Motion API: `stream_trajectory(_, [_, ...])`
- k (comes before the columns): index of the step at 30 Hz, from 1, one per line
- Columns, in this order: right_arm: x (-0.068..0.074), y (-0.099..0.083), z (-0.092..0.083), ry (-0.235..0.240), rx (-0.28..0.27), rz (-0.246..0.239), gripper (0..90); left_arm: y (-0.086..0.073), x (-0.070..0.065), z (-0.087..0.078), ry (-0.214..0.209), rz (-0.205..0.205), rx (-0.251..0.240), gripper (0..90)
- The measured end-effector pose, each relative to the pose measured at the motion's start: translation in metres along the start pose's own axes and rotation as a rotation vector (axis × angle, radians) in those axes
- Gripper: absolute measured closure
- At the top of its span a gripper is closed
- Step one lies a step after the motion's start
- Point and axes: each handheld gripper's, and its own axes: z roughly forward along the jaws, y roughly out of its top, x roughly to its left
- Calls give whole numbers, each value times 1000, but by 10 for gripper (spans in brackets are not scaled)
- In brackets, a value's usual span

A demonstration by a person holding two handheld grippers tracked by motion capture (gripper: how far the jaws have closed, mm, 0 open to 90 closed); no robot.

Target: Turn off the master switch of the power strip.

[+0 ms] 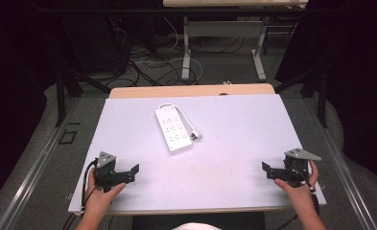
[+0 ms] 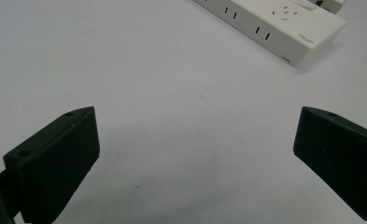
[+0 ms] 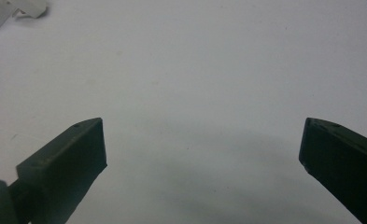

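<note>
So the white power strip [image 1: 173, 129] is just lying flat mid-table on the pale tabletop [image 1: 234, 143], a bit toward the far edge — the left gripper [image 1: 134, 171] and right gripper [image 1: 265, 168] sit well apart at the near corners, both with jaws spread wide, nothing between them.

The small grey print on the power strip [image 2: 284, 28] is unreadable.

My left tongs [image 1: 134, 173] and right tongs [image 1: 267, 170]: matte black, blocky jaws with small screw holes, grey triangular top plates, black trailing cables. Forearms bare.
</note>
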Motion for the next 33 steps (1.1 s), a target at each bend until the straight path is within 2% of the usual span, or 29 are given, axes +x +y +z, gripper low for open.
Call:
stream_trajectory(3, [3,0,1,-15,-5,-39,4,0,0,1,-1,-4,6,5])
stream_trajectory(7, [5,-1,1,-16,-10,-58,5,-1,-2,0,2,9,7,6])
stream_trajectory(13, [7,-1,3,-7,-10,-55,5,-2,-5,-2,6,20,6,10])
stream_trajectory(15, [8,-1,3,-18,-15,-53,5,-2,-5,-2,7,20,5,12])
stream_trajectory(18, [10,-1,3,-4,-8,-69,7,-1,-6,-1,4,23,6,15])
stream_trajectory(24, [12,-1,3,0,-11,-74,11,0,-10,1,8,50,16,29])
stream_trajectory(26, [12,-2,2,0,-8,-78,14,1,-12,1,5,45,10,33])
stream_trajectory(33, [15,-2,2,-3,-6,-78,22,4,-18,1,-11,78,17,35])
